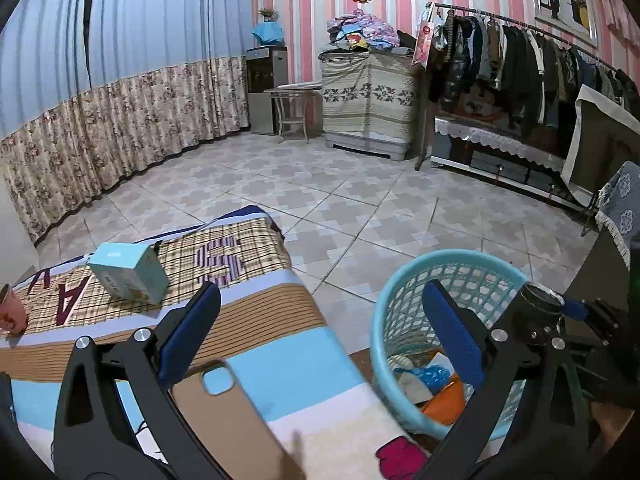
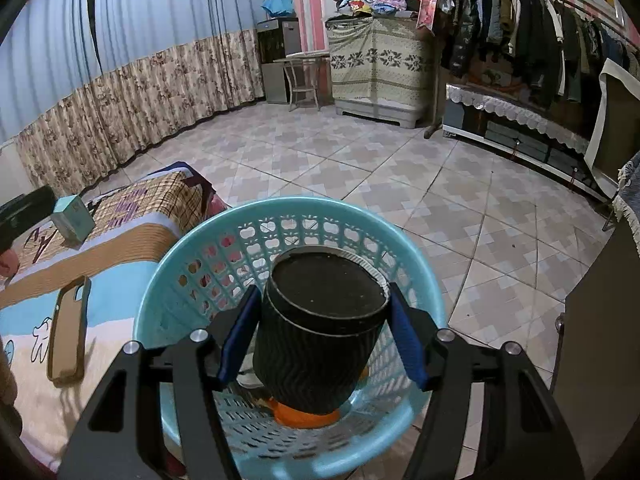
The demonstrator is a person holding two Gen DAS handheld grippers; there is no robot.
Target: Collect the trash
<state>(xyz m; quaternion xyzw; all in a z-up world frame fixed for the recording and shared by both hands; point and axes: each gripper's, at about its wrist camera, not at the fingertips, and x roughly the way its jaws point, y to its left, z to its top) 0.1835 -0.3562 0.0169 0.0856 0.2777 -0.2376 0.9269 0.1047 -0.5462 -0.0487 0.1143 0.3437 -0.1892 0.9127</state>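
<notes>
Right gripper (image 2: 320,334) grips a black ribbed paper cup (image 2: 320,336), frame centre, directly over the blue mesh basket (image 2: 280,210). Left gripper (image 1: 320,332) spread wide, nothing between its pads. Basket (image 1: 452,258) lower right holds trash. Teal box (image 1: 128,266) and brown phone case (image 1: 236,412) lie on the blanket (image 1: 280,356), left.

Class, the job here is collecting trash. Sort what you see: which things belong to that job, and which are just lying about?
Part of the job:
- black paper cup, held in the right gripper
- blue basket with trash inside

Just lying about:
- phone case
- small teal box
- pink cup
</notes>
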